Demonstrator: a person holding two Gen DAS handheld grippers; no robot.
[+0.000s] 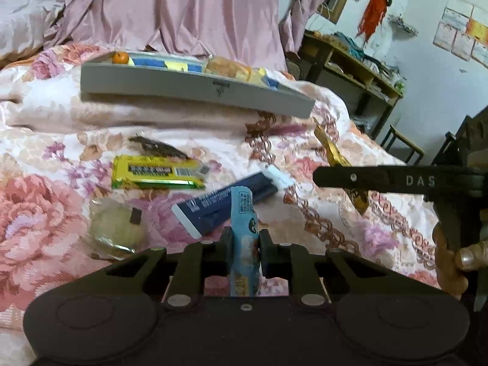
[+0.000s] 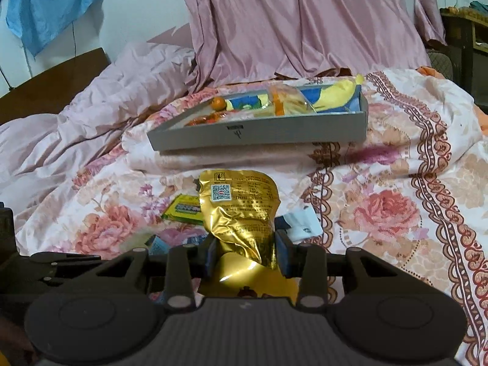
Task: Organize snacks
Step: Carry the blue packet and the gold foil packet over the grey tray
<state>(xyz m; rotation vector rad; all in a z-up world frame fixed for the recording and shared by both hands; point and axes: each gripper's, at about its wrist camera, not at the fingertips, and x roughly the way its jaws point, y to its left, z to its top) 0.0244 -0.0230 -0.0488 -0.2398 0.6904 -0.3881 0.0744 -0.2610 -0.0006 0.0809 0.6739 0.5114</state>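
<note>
Left gripper (image 1: 244,244): clamped on a light-blue snack packet (image 1: 244,228), held upright, likely for carrying to the grey box (image 1: 195,87).
Right gripper (image 2: 247,256): clamped on a gold foil pouch (image 2: 241,210), short of the grey box (image 2: 259,134).
Grey box: on the floral quilt (image 1: 45,213), already holding snacks.
Loose items: yellow-green bar (image 1: 155,172) and dark-blue packet (image 1: 219,204), on the quilt on the near side of the box, probably awaiting sorting.

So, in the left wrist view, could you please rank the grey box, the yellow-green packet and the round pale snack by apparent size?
1. Grey box, plainly largest, though farthest.
2. Yellow-green packet.
3. Round pale snack; it lies nearer the camera, so its rank against the packet is unsure.
</note>
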